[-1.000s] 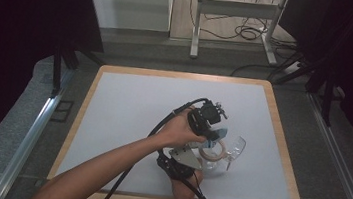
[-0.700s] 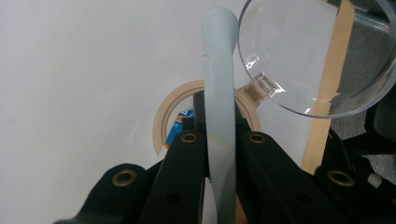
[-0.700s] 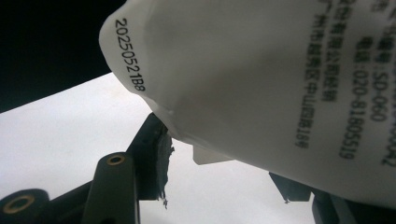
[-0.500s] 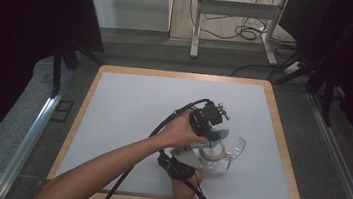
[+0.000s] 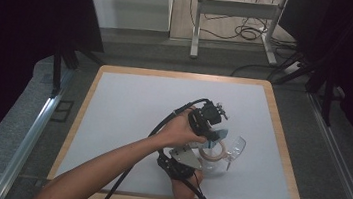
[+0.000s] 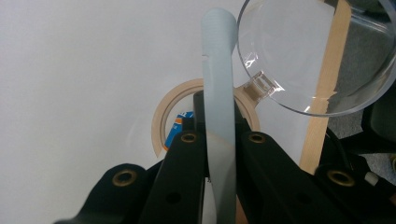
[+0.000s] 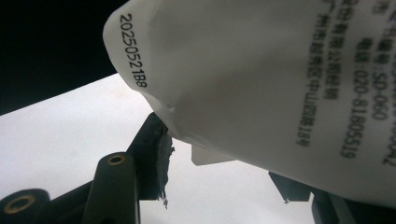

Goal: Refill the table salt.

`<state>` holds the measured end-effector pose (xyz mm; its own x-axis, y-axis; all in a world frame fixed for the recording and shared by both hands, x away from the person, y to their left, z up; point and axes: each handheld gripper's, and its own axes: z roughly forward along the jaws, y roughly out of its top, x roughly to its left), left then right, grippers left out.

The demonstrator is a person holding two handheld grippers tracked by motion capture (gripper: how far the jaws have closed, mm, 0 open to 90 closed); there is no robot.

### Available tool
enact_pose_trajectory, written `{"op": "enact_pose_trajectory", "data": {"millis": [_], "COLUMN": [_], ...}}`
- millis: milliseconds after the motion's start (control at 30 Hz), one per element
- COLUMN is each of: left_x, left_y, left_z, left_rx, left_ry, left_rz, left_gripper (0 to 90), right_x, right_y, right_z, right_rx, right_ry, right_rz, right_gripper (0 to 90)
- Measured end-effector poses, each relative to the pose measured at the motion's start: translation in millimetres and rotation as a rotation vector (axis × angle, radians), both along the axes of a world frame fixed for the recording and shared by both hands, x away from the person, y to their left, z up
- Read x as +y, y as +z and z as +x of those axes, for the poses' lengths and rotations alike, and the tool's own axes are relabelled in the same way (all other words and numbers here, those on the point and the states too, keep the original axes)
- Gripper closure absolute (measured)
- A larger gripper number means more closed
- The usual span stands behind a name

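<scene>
My left gripper is shut on a thin pale blue strip that stands up between its jaws. It hangs over a beige tape roll lying flat on the white table top. A clear plastic stemmed cup lies to the right of the roll, touching it. My right gripper, under a grey plate, sits just in front of the roll. It is shut on a white packet with printed text, which hides most of its far jaw.
The white mat has a wooden rim close on the right of the cup. Cables trail from both grippers toward the front edge. A metal frame stands on the floor behind the table.
</scene>
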<state>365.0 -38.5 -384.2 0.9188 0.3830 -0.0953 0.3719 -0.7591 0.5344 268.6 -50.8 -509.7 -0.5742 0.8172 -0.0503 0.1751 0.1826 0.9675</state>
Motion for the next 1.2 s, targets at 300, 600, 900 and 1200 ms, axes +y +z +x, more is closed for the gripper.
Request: {"op": "enact_pose_trajectory", "data": {"millis": [300,600,900,1200], "left_x": [-2.1,-4.6,-4.5,-4.6], "left_y": [1.5,2.6,1.7,1.4], "left_z": [-0.3,-0.9,-0.9,-1.0], "left_rx": [-0.004,-0.005,-0.008,-0.008], "left_ry": [-0.003,-0.005,-0.006,-0.006], "left_rz": [0.005,0.008,0.009,0.008], "left_gripper": [90.0,90.0,90.0,90.0], "right_x": [-0.2,-2.2,-2.0,-2.5], "right_y": [0.8,1.4,0.8,0.8], "right_z": [-0.1,-0.2,-0.3,-0.7], "right_rx": [0.004,-0.002,-0.002,0.001], "right_ry": [-0.005,-0.011,-0.01,-0.005], "right_rz": [0.013,0.012,0.01,0.006], "right_gripper": [45.9,46.0,45.9,46.0]}}
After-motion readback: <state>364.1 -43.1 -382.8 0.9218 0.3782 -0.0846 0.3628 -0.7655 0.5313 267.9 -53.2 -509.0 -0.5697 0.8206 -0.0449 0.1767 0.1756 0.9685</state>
